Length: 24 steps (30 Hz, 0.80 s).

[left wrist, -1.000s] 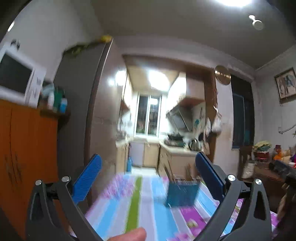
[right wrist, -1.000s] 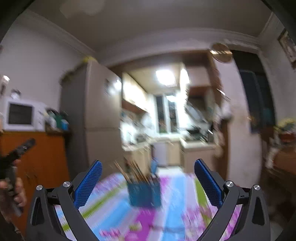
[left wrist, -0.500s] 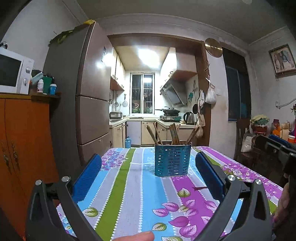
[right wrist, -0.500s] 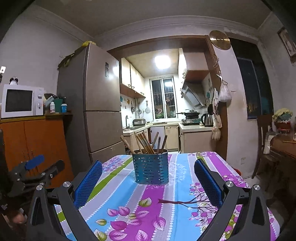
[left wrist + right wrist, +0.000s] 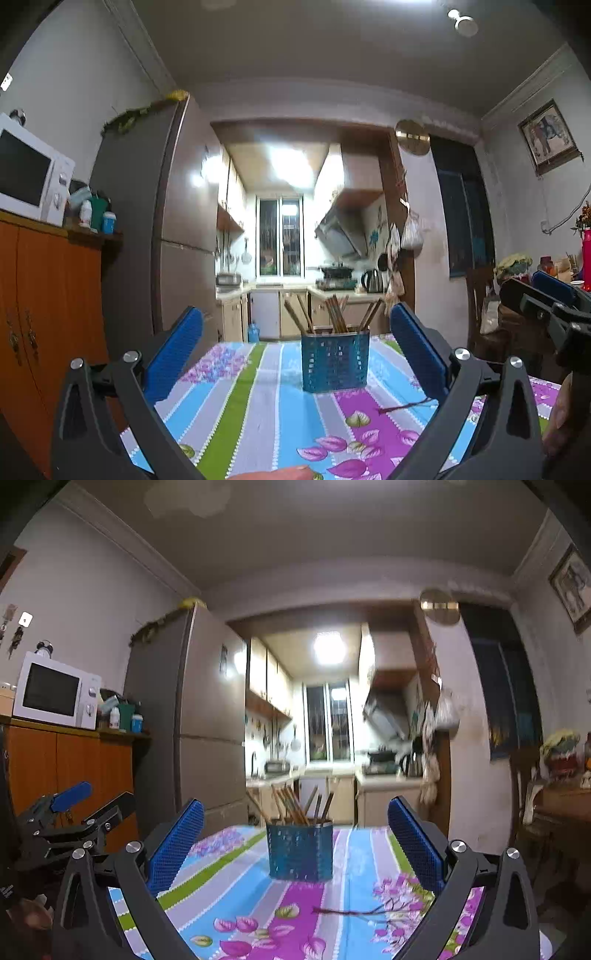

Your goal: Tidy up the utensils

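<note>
Since half a second ago, both your cameras have tipped upward, so the blue perforated utensil holder (image 5: 335, 362) sits lower in each frame. You hold the left gripper (image 5: 295, 354) with its fingers (image 5: 173, 354) spread wide, empty. Your right gripper (image 5: 295, 843) is likewise spread and empty. That holder, with brown wooden chopsticks (image 5: 291, 808) standing in it, rests centre-frame on the striped floral desk (image 5: 258, 406), well apart from both grippers.

Blue utensil holder (image 5: 335, 361) alone mid-tablecloth (image 5: 258, 417), chopsticks (image 5: 334, 314) fanning above its rim, bare cloth all around
</note>
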{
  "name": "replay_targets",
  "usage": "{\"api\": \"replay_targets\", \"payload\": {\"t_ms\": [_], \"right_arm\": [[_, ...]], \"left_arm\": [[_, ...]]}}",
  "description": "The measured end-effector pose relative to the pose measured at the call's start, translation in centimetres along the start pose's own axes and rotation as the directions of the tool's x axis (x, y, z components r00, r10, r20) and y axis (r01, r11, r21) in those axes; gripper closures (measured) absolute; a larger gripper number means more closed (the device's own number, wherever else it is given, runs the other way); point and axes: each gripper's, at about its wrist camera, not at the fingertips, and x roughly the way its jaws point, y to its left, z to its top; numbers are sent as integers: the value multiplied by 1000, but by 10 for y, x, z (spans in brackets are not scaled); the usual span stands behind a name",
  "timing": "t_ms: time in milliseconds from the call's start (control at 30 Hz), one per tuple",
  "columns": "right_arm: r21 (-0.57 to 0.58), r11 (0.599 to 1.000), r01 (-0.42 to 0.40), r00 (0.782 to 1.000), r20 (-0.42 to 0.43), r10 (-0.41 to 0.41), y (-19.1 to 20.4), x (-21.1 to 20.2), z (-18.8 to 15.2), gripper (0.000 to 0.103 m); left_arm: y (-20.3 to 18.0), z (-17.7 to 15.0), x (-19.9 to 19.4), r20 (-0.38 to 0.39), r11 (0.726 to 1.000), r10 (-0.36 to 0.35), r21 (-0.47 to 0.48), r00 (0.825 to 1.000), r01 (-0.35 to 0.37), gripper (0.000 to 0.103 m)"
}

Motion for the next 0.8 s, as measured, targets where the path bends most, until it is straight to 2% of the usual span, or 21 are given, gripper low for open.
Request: {"api": "replay_targets", "payload": {"t_ms": [133,433,800], "right_arm": [[-6,1000,10,1000,-18,-10,-1,-6,-4,4],[-9,999,35,996,-76,-35,-5,-14,-8,4],[1,1000,21,993,-117,-21,-6,-12,-15,4]], "left_arm": [[-7,2,-6,5,1000,-14,18,1000,14,5],[-19,-1,-6,-65,999,-34,30,997,36,5],[-15,-9,1,-122,1000,-24,13,992,26,5]]}}
